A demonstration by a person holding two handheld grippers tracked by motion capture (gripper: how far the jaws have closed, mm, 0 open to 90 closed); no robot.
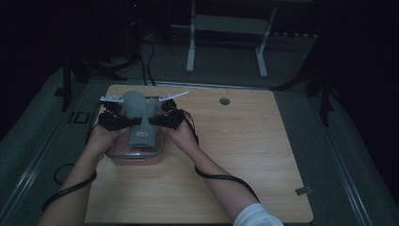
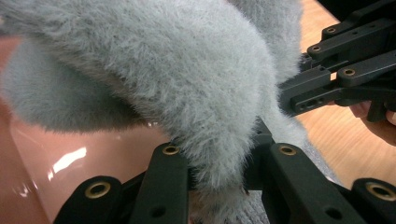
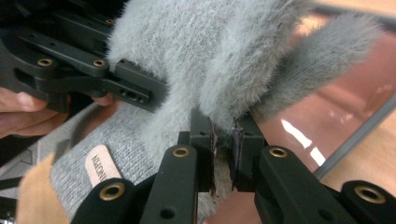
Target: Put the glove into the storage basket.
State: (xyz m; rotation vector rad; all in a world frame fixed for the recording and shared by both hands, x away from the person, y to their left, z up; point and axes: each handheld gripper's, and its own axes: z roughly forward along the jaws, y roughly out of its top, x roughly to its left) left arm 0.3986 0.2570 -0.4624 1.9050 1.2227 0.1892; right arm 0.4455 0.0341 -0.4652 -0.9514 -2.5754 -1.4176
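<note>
A grey fluffy garment [image 1: 136, 109] with a knit part and a tan label [image 1: 142, 134] hangs over a pink see-through box [image 1: 136, 157] at the table's left. My left gripper [image 1: 123, 121] is shut on its fuzzy edge [image 2: 219, 168]. From the other side, my right gripper [image 1: 153, 121] is shut on the same edge [image 3: 224, 161]. In the left gripper view the right gripper [image 2: 299, 99] pinches the fur just beyond my jaws. The right gripper view shows the left gripper [image 3: 154, 96] doing the same, with the label [image 3: 99, 169] below it.
The box stands on a wooden table [image 1: 244, 141], whose right half is bare. A round cable hole [image 1: 224, 100] lies near the far edge. A white frame [image 1: 190, 47] stands on the floor behind the table. Cables trail off the near left edge.
</note>
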